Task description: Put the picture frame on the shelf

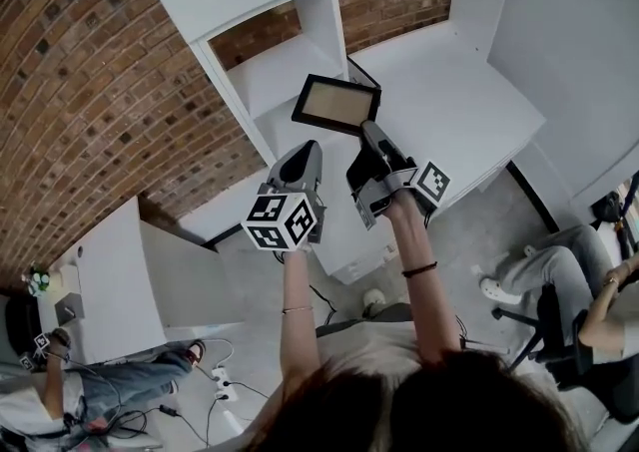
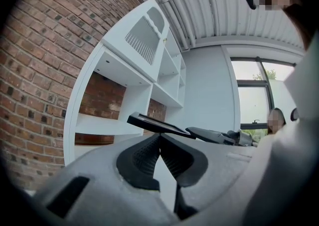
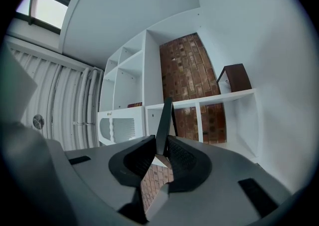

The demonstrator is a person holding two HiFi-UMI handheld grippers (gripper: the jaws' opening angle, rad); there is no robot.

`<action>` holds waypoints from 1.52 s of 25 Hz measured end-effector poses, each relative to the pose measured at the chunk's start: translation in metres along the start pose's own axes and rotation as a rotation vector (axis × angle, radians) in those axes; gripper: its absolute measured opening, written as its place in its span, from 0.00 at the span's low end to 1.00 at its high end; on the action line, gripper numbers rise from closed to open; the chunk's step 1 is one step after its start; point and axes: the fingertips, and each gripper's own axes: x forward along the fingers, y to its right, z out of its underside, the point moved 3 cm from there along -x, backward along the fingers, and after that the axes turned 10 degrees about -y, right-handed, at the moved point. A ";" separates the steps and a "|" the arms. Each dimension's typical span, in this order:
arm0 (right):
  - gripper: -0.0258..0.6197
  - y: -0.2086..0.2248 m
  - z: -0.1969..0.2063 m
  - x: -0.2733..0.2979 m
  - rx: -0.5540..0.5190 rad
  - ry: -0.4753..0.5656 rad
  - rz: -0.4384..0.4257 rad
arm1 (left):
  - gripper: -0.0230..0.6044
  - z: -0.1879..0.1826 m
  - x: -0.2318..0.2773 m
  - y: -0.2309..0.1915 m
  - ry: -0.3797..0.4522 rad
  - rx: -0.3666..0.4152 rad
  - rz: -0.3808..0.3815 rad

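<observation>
Two grippers: right gripper [image 1: 372, 133] clamped on picture frame [image 1: 337, 104] edge, frame ahead of its jaws, near the shelf [image 1: 283, 69]; left gripper [image 1: 311, 148] just beside it, jaws together, empty.

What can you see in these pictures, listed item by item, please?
picture frame: one, black with a tan panel, in front of the shelves
shelf unit: one, white, open compartments, against the wall
brick wall: one, red-brown, behind the shelves
brown object: one, dark, on an upper shelf; what it is cannot be told
seated person: one, grey trousers, right edge
second seated person: one, jeans, lower left
left gripper: one, grey, jaws together and empty, below-left of the frame
right gripper: one, grey, jaws clamped on the frame's edge
</observation>
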 end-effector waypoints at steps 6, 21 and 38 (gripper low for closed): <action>0.15 0.009 -0.010 0.013 0.019 -0.047 0.005 | 0.05 0.000 0.007 -0.004 0.003 -0.007 -0.053; 0.15 0.021 -0.006 0.034 0.052 -0.111 -0.009 | 0.05 -0.001 0.011 -0.020 0.007 -0.016 -0.118; 0.15 0.045 -0.016 0.086 0.052 -0.110 -0.008 | 0.05 -0.009 0.041 -0.067 -0.020 -0.019 -0.100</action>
